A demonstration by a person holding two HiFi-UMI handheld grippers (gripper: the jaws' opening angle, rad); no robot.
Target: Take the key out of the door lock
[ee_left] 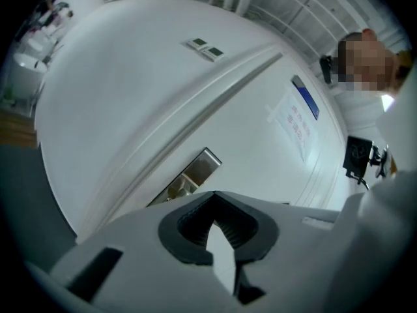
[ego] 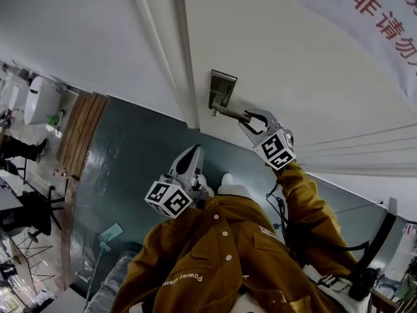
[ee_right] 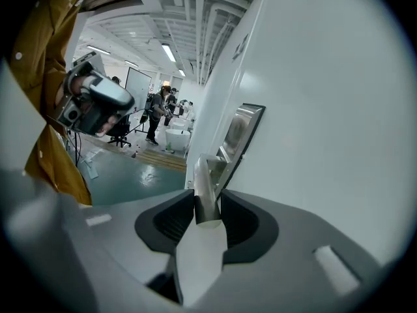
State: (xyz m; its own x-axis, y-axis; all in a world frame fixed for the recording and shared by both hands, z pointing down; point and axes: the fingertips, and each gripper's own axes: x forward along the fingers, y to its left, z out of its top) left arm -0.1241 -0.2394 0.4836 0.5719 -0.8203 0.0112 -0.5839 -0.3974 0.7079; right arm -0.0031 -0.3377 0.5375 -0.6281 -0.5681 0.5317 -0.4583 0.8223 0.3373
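The metal lock plate [ego: 223,85] sits on the white door [ego: 293,57] just above the centre of the head view, and a silver lever handle [ego: 229,113] runs from it down and to the right. The right gripper [ego: 251,118] meets the free end of that handle; in the right gripper view its jaws are pinched on the round bar [ee_right: 205,188], one dark pad against each side, with the plate [ee_right: 242,132] just behind it. The key itself cannot be made out in any view (a small stub shows at the plate's lower end in the head view, but it is too small to name). The left gripper [ego: 195,152] hangs well apart from the lock, lower and left of centre over the green floor [ego: 130,162], its jaws pressed together on nothing; its own view looks up at the lock plate [ee_left: 195,171]. A mustard jacket sleeve [ego: 306,201] leads to the right gripper.
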